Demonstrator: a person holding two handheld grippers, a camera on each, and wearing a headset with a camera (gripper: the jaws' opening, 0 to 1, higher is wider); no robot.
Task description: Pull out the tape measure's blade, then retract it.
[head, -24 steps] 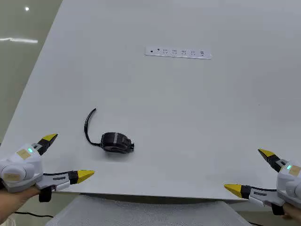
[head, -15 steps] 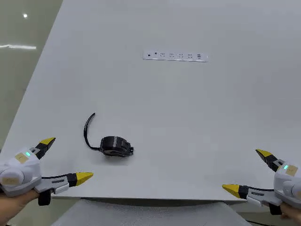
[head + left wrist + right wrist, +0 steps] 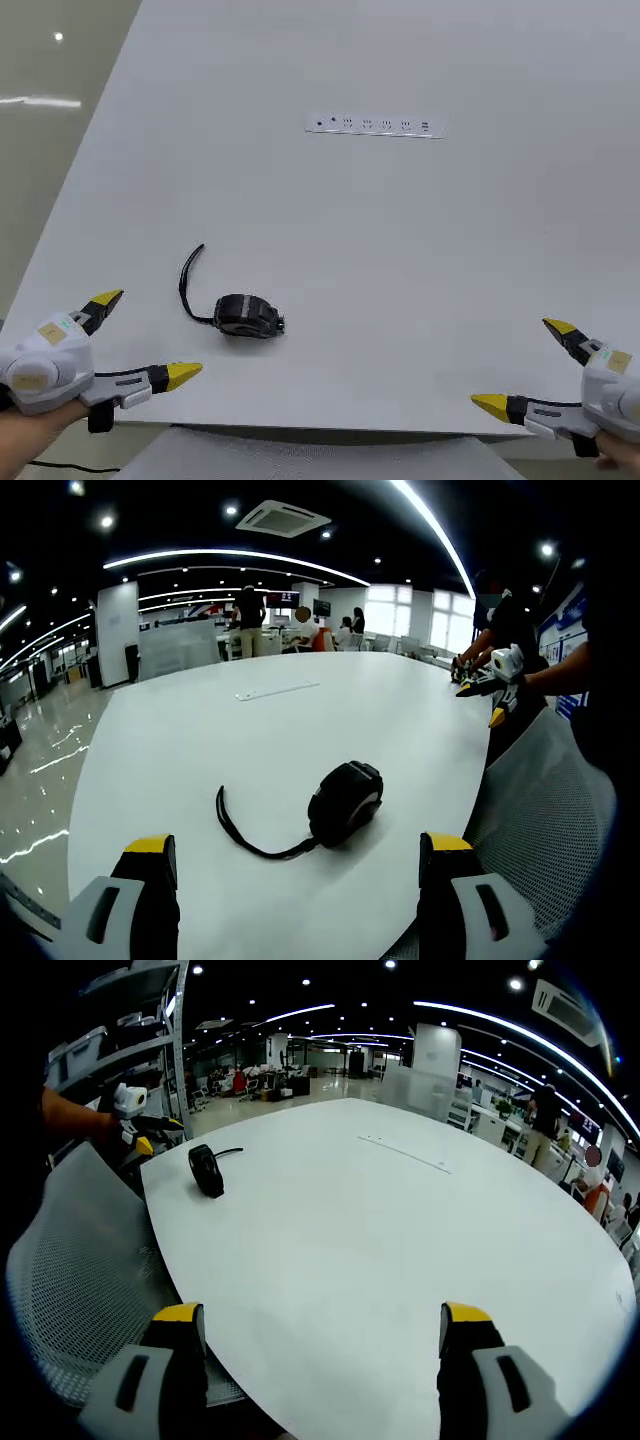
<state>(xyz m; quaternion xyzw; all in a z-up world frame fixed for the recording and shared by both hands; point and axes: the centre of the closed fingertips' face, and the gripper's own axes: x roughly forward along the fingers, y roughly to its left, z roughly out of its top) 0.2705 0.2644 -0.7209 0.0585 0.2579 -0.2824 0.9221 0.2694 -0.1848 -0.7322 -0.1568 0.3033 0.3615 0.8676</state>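
At the near left, left claw [image 3: 147, 335] wide open, nothing in it, hanging just past the near edge of the tabletop [image 3: 400, 260]. A little to the right and further in, tape measure [image 3: 247, 315] lying on the tabletop, close to that edge, blade all inside, black strap [image 3: 188, 280] curling off to the far left.

Step in hand, by the look of it: reach in and take hold. Best to grab the round case with the left claw, across its sides, and keep off the strap. Then bring the right claw over to pinch the small hook at the right end of the case. Pull to the right, low and straight, over the big bare middle. Plenty of room there, with the power strip [image 3: 375, 125] far off at the back. Mind the near edge: easy to knock the case off.

At the near right, right claw [image 3: 524, 365] wide open too, empty, well apart from the tape measure.
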